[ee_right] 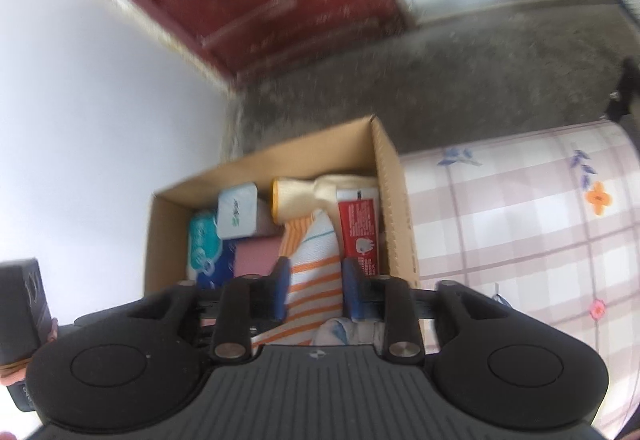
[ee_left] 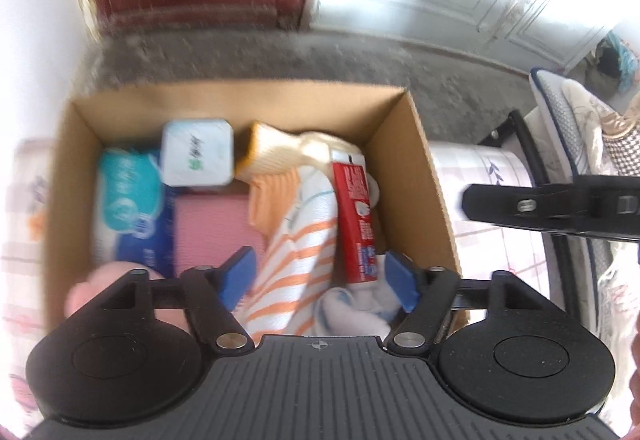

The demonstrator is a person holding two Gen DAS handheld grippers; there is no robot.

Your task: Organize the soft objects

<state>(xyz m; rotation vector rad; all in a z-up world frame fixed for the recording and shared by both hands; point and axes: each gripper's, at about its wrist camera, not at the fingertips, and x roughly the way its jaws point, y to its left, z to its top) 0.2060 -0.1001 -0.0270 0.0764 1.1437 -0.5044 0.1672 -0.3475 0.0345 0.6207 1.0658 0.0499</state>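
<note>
Box is pretty much packed, both grippers parted and empty over it.

Left gripper [ee_left: 318, 278] hangs open over the striped towel [ee_left: 296, 260], red tube [ee_left: 358, 220] off its right pad; right gripper [ee_right: 314, 290] straddles that towel without pinching, all inside the cardboard box [ee_right: 394, 199]. Next is probably backing out and checking the tablecloth [ee_right: 520, 220] for leftovers.

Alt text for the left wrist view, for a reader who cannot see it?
The open left gripper hangs over a cardboard box holding an orange-striped towel, a red tube, tissue packs and a pink pad. The box stands on a checked tablecloth. The picture is blurred.
</note>
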